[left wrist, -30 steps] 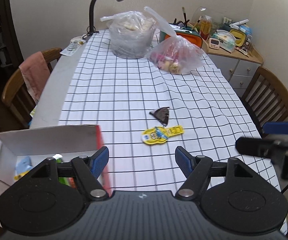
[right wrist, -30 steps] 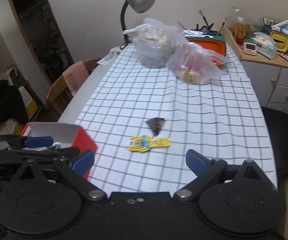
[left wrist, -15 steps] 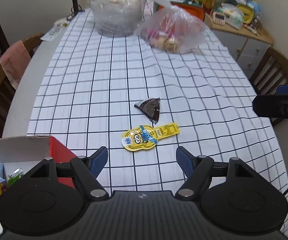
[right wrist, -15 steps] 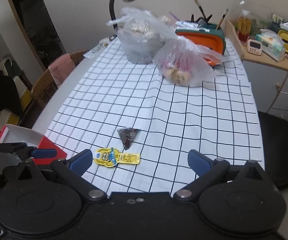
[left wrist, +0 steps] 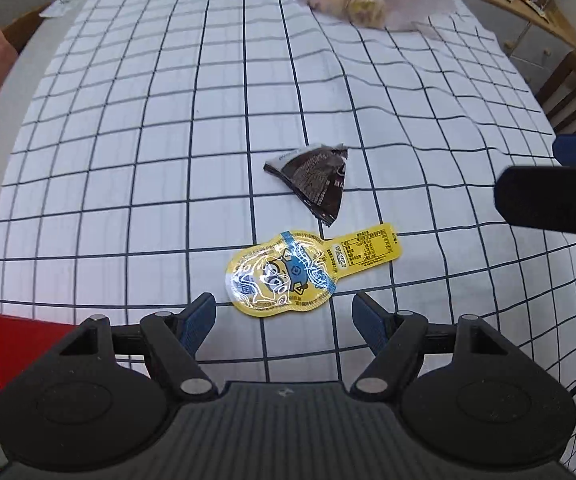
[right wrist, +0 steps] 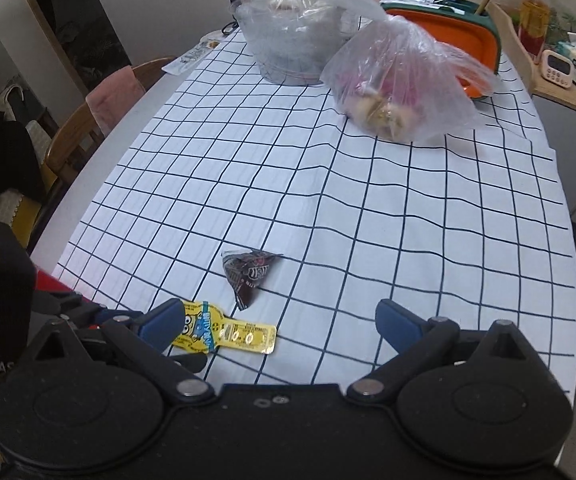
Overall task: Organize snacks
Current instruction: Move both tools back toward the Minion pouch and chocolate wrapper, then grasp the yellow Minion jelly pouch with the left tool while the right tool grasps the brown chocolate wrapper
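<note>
- While both tools stand open and empty, the left tool (left wrist: 283,318) hangs over the flat yellow foil snack sachet (left wrist: 308,268) on the table (left wrist: 127,140).
- At the sachet's 1 o'clock lies a dark triangular wrapper (left wrist: 316,180); pads may skid off thin foil.

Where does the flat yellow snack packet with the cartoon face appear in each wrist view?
Left wrist view: yellow snack packet, low centre, just ahead of the open left gripper.
Right wrist view: same packet, lower left, partly behind a blue finger.
Shared landmark: dark triangular foil wrapper just beyond it.
</note>
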{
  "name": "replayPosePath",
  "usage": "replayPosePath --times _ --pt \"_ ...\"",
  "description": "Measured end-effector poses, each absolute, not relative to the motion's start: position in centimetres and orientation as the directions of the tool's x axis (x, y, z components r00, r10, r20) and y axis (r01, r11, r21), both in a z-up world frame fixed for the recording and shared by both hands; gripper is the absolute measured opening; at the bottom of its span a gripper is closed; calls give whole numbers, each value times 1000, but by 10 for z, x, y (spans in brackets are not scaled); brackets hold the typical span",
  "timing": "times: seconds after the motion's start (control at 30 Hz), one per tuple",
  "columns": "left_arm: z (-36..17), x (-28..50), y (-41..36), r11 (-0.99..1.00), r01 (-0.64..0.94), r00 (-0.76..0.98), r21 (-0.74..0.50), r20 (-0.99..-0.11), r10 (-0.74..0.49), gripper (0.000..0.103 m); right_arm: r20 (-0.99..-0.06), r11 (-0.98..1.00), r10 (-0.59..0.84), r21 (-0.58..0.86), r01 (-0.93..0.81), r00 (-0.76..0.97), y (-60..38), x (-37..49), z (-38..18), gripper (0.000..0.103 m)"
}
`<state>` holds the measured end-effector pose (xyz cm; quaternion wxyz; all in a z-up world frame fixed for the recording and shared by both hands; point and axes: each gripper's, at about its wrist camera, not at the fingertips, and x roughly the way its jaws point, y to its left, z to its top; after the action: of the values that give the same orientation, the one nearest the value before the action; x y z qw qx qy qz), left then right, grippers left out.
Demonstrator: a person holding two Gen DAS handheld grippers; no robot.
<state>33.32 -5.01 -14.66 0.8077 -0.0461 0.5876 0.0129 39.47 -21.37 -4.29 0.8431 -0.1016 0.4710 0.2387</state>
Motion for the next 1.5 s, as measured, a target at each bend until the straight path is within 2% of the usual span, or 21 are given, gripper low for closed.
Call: replayPosePath --times 0.23,0.5,0.7,0.9,1.07,1.13,1.2,1.37,1.5 --pt "-158 339 -51 996 -74 299 -56 -954 -31 75 -863 860 285 38 -508 418 -185 424 -72 101" --pt "-167 341 -54 998 -61 314 -30 -949 -9 75 -889 877 256 49 -477 380 -167 453 -110 93" --pt "-173 348 -62 999 -36 319 -8 -948 4 75 -896 862 278 73 -502 347 -154 455 -123 80" --pt "-178 359 -74 1000 -21 333 14 -943 20 75 -895 847 298 88 -524 331 -145 455 -126 73" --pt "-180 368 -84 1000 -14 345 12 -938 16 75 -898 846 296 88 -526 326 -144 455 -130 50" --pt "-180 367 -85 1000 -19 348 6 -938 12 75 -895 846 301 91 -525 329 -145 455 -130 44" --pt "-180 354 -76 1000 -16 356 5 -934 10 71 -892 844 305 90 -529 333 -146 454 -130 42" --pt "-178 342 -68 1000 -27 362 6 -932 16 70 -881 850 318 101 -517 350 -152 450 -126 32" --pt "-175 340 -62 999 -43 358 3 -934 18 70 -871 860 335 127 -495 360 -164 447 -119 31"
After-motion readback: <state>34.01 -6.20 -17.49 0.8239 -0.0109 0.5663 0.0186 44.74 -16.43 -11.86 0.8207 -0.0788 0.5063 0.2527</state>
